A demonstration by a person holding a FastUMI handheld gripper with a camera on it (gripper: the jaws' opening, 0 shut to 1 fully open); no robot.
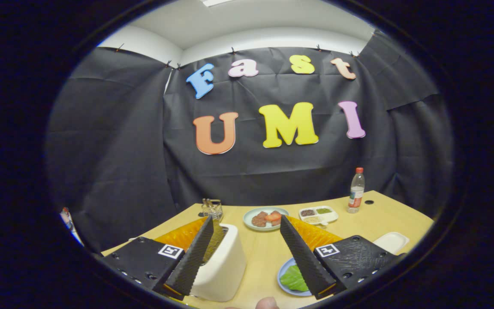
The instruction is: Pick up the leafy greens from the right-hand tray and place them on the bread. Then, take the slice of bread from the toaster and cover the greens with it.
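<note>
I hold the gripper above the table, jaws spread wide and empty. The leafy greens lie on a blue plate at lower right, long axis running toward the right finger. The toaster sits lower left.

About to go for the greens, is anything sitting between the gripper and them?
Nothing visible. The gripper is open, and the leafy greens lie on the blue plate beside its right finger. The toaster stands left.
</note>
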